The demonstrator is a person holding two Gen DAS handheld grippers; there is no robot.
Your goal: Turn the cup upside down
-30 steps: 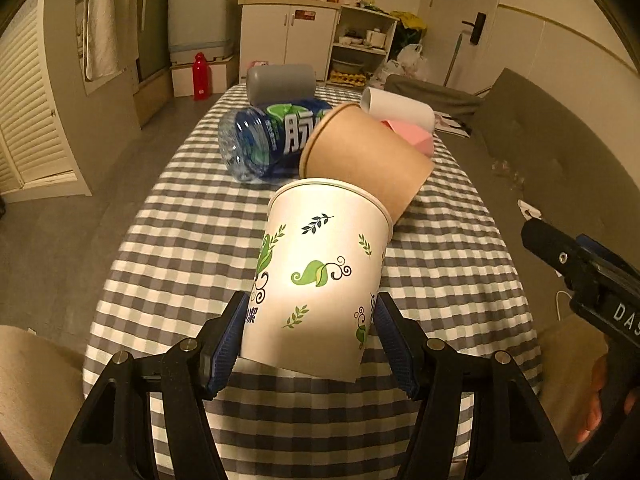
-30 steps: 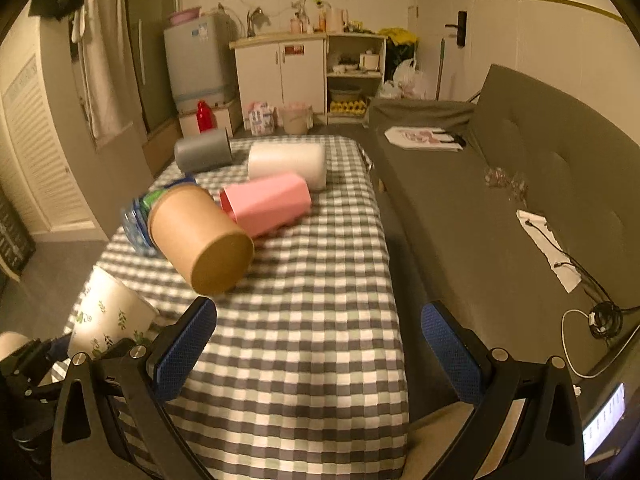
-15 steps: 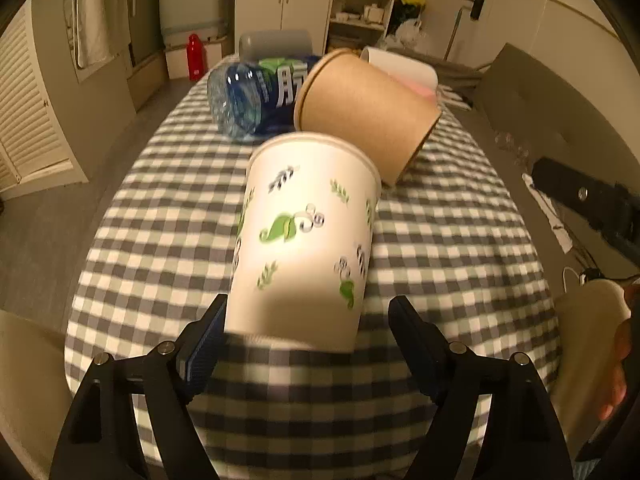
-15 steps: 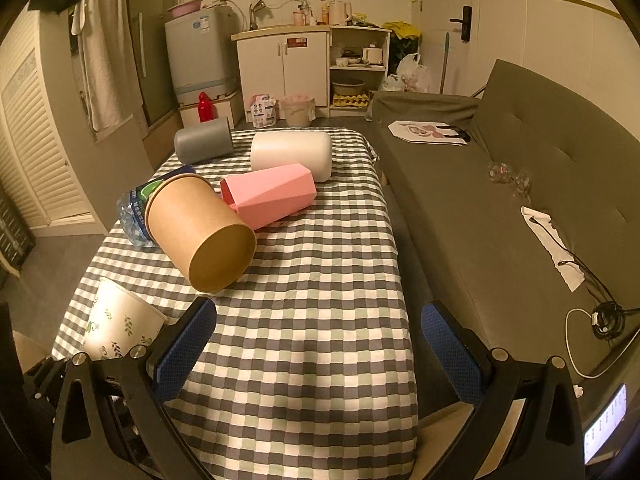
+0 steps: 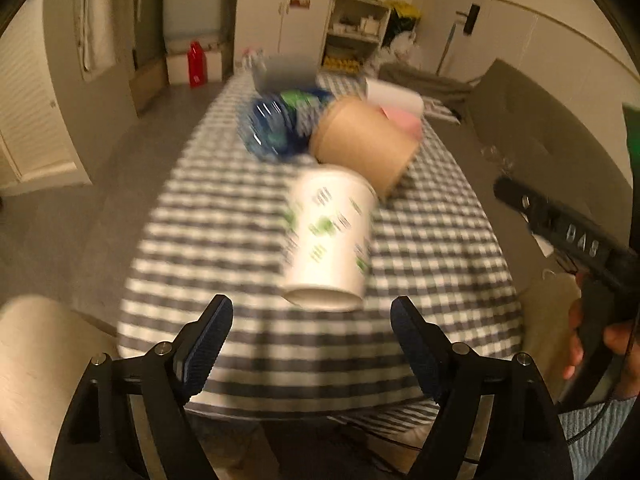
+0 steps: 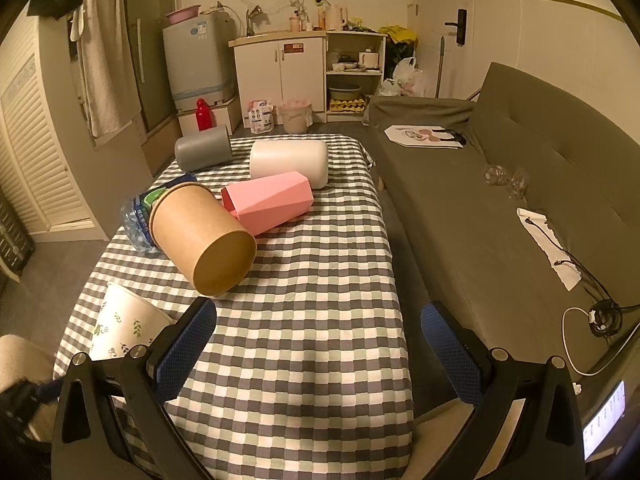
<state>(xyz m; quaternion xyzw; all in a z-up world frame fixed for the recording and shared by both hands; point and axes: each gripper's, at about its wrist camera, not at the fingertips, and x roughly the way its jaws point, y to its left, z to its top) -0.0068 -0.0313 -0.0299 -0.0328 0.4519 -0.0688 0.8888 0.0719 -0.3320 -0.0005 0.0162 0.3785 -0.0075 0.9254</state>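
Cup, white paper with green leaf print, found on the checked table near its front edge, just in front of the brown paper cup, possibly touching it. Orientation of the white cup uncertain: left wrist view badly blurred, wider rim apparently toward the brown cup, narrower end toward the camera; appears tilted rather than seated flat on its mouth. Left hand-held gripper spread wide apart, holding nothing, clear of the cup on both sides. Right hand-held gripper likewise apart and empty, positioned to the right of the cup over bare cloth. Behind the brown cup: blue water bottle, pink faceted cup, white cylinder and grey cup, all lying on their sides. Judged risks: unsupported cup settling onto its side instead of its rim, then rolling off the front edge; light paper wall easily nudged by either finger in passing; contact with the brown cup setting that one rolling too. Inversion not confirmed complete.
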